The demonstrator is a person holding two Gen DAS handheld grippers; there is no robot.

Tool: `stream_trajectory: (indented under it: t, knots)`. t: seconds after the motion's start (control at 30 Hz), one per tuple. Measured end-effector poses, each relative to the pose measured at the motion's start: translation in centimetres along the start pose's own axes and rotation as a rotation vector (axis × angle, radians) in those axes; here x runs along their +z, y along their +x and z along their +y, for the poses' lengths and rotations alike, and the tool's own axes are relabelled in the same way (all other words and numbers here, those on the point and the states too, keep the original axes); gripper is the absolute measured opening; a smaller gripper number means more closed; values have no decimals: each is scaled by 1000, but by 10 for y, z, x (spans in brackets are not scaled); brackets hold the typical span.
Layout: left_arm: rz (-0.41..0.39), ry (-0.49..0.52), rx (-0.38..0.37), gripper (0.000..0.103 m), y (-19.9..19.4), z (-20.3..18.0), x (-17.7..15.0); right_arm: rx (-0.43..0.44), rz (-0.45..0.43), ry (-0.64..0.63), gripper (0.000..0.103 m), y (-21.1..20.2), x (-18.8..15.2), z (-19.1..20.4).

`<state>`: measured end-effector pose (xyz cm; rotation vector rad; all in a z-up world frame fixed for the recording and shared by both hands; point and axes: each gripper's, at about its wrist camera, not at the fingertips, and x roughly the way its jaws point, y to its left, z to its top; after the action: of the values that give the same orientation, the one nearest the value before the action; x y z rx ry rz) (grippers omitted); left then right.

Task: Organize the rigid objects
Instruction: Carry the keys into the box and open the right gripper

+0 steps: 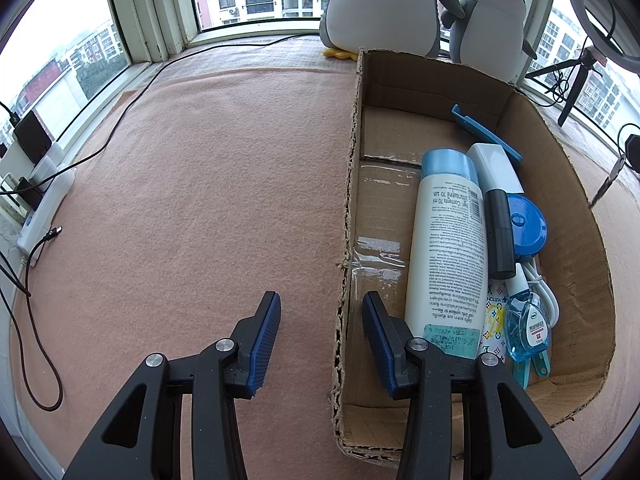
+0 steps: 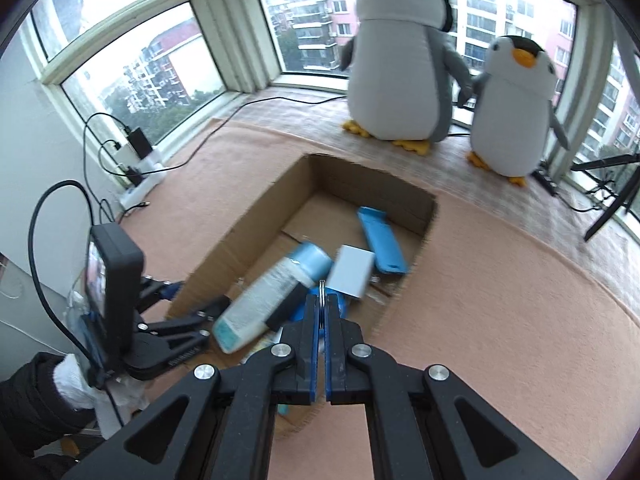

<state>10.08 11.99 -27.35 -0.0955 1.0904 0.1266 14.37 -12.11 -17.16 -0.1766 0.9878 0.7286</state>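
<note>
An open cardboard box (image 1: 349, 200) (image 2: 372, 196) lies on the pink felt. Inside are a white bottle with a blue cap (image 1: 444, 248) (image 2: 268, 300), a blue flat case (image 1: 486, 132) (image 2: 380, 240), a white block (image 1: 496, 168) (image 2: 352, 270), a black cylinder (image 1: 500, 232), a blue round disc (image 1: 528, 224) and a small blue-liquid bottle (image 1: 526, 328). My left gripper (image 1: 321, 298) (image 2: 192, 298) is open and straddles the box's near left wall, holding nothing. My right gripper (image 2: 322, 300) hangs above the box's near end, shut on a thin metal ring (image 2: 322, 290). A metal piece (image 1: 606, 186) dangles beside the box.
Two plush penguins (image 2: 400, 60) (image 2: 516, 108) stand behind the box by the window. A white power strip (image 1: 44, 208) with plugs and black cables (image 1: 120, 120) runs along the left sill. A tripod (image 1: 576, 80) stands at the far right. A gloved hand (image 2: 72, 380) holds the left gripper.
</note>
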Motion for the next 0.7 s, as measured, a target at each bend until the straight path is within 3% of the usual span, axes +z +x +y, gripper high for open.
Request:
stream_trajectory:
  t: [0.2,0.53,0.6,0.67,0.7]
  knots:
    - [1,-2,-2,46,1,0,0,27,39,-24,2,19,-2,19]
    - [3,-3,-2,46,0,1,0,-7,111,-42,3,41,-9,28]
    - [3,-1,-2,46,0,1,0,-23,115,-44,12,41,-9,28]
    - [4,-1,-3,46,0,1,-1,-39,100,-56,36,37,-9,29]
    - [6,-1,-4,46,-1,2,-1,-54,88,-72,39,34,-10,30]
